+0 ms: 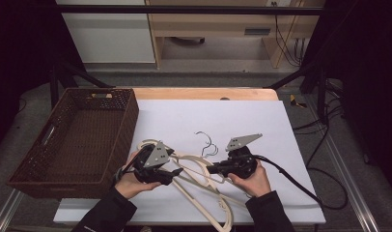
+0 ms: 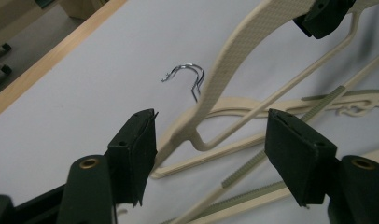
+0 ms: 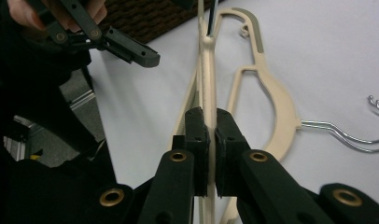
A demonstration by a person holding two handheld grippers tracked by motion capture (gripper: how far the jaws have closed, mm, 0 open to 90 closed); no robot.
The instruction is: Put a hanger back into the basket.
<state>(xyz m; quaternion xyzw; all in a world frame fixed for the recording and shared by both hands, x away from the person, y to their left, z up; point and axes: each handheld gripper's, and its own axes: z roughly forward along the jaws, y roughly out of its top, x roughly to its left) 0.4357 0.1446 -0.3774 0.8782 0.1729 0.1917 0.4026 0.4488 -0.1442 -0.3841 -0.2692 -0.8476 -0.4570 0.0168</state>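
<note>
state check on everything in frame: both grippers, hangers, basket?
left gripper: open, fingers apart and off the hangers
right gripper: shut on the raised hanger
raised hanger: edge-on between the right gripper's fingers, one end lifted off the sheet
other hangers: lying in a loose pile on the white sheet, metal hooks showing
basket: upright beside the sheet, nothing visible inside

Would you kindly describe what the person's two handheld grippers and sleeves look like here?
Both are black. The left gripper and the right gripper each carry a grey three-cornered plate with small holes on top. Their jaws end in flat rectangular black pads, with brass-coloured rivets at the pivots. A black cable trails from the right gripper. The person wears dark long sleeves.
</note>
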